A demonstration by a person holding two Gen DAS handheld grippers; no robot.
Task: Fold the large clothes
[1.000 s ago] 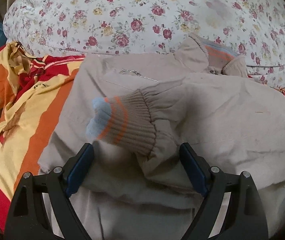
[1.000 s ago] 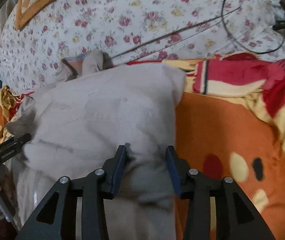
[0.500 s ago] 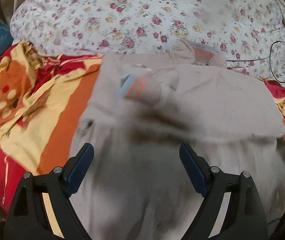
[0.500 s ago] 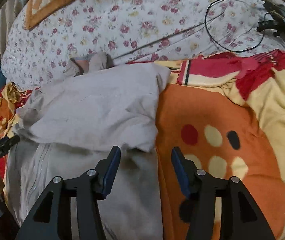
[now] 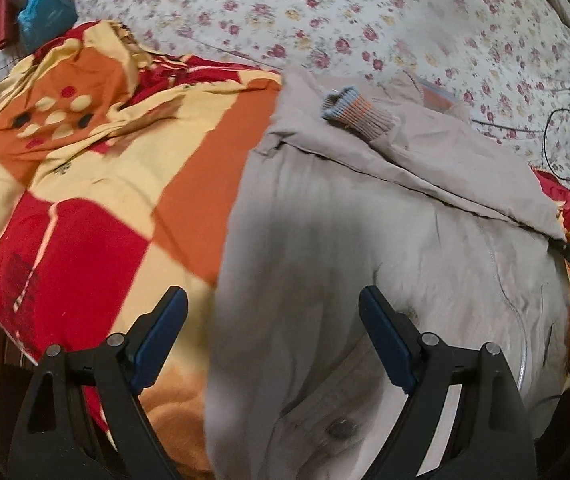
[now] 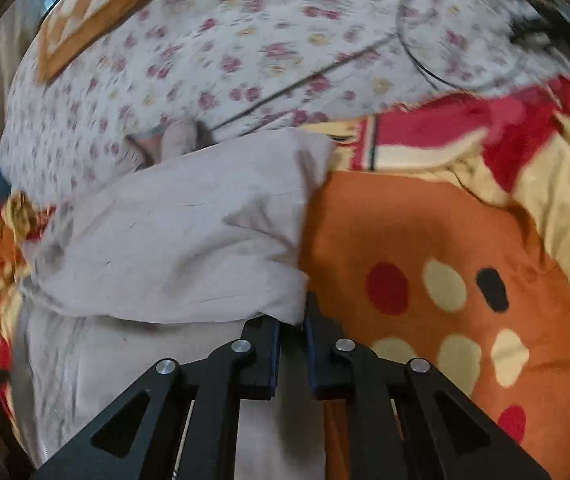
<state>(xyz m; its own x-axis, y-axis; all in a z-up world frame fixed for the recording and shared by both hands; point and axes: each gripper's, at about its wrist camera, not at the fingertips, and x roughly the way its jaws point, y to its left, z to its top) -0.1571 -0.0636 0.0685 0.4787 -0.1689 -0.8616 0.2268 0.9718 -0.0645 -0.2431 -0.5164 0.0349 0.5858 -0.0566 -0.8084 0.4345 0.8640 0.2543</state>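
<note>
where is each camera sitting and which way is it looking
Left wrist: on the left hand-held gripper, looking down at the beige jacket; its open jaws show.
Right wrist: on the right hand-held gripper, looking down; jaws nearly closed at the jacket's edge.
Shared: jacket, orange blanket, floral sheet.

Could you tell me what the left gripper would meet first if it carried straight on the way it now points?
Most likely the beige jacket beneath its open left gripper, though depth is unclear.
</note>
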